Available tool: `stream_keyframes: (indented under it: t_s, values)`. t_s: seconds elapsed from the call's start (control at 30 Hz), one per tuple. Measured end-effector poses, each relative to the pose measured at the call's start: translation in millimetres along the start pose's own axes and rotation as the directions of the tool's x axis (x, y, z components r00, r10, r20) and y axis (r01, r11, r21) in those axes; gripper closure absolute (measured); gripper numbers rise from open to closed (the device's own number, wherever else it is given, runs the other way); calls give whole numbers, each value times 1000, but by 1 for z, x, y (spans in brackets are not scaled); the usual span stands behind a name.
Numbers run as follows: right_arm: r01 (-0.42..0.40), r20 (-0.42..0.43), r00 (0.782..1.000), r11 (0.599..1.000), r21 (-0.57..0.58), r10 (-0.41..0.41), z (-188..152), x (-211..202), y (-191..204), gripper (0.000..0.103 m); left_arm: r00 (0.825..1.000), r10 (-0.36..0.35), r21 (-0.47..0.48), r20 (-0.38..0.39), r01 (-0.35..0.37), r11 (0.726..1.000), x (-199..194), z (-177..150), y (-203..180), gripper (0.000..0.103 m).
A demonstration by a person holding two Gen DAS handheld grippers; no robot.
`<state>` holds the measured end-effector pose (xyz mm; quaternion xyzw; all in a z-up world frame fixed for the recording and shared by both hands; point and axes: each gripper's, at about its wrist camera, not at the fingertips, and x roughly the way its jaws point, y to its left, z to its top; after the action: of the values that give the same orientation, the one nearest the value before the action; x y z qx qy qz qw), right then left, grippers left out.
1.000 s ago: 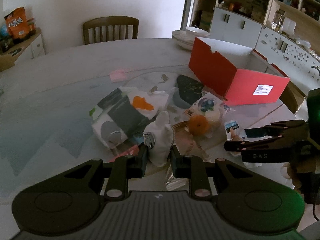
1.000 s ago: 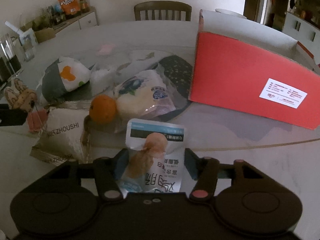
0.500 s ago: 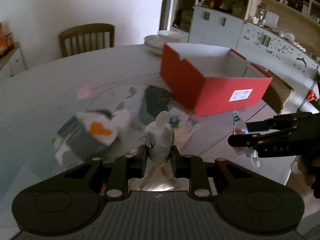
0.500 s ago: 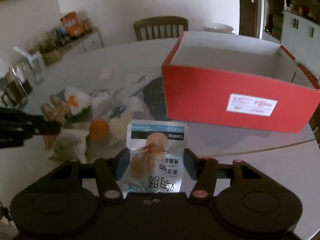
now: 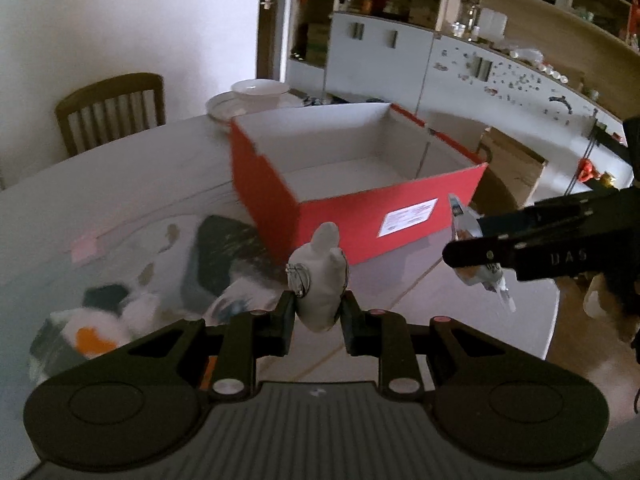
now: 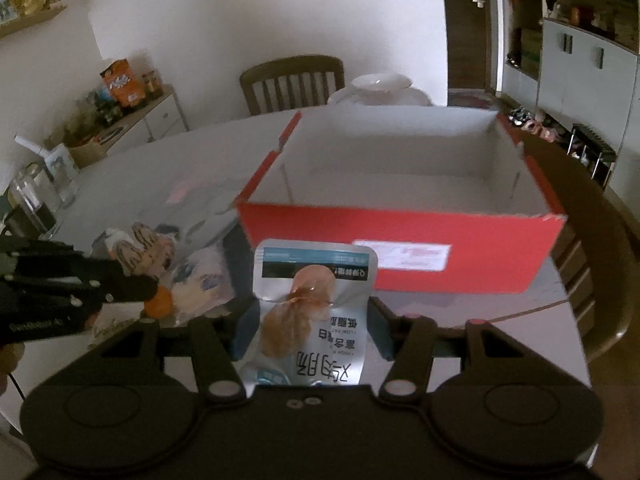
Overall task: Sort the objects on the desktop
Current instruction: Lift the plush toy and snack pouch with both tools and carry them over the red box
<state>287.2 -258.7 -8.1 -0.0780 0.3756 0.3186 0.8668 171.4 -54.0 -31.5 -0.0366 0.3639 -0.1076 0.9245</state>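
My left gripper (image 5: 318, 312) is shut on a small white plush rabbit with a key ring (image 5: 320, 280), held in the air in front of the open red box (image 5: 360, 216). My right gripper (image 6: 312, 328) is shut on a silver snack pouch (image 6: 316, 312), also lifted, just before the near wall of the red box (image 6: 400, 256). The right gripper with its pouch (image 5: 476, 256) shows at the right of the left wrist view. The left gripper with the plush (image 6: 144, 252) shows at the left of the right wrist view. The box's white inside is bare.
Loose items lie left of the box on the round table (image 5: 100, 200): an orange (image 6: 160, 304), wrapped snacks (image 6: 204, 280), a dark pad (image 5: 224, 256), a pink note (image 5: 86, 246). Stacked white bowls (image 5: 256, 94) and a wooden chair (image 5: 112, 110) stand beyond. A glass (image 6: 32, 204) stands at far left.
Both grippers have risen and moved toward the red box, each keeping its item. The box's open inside has come into view in both wrist views.
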Motion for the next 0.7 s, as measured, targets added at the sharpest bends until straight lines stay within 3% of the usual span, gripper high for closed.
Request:
stream_keyframes:
  t_s: [0.33,0.7]
  values:
    - [-5,38,999,1000,15,5,37,-17,-47,46,999,-35,39,29,34,999,17,40,-33,80]
    - [-26,81,996,999,-33,28,89,-11,-76,46,999,12,62,33,-14,998,41,88,-40,80]
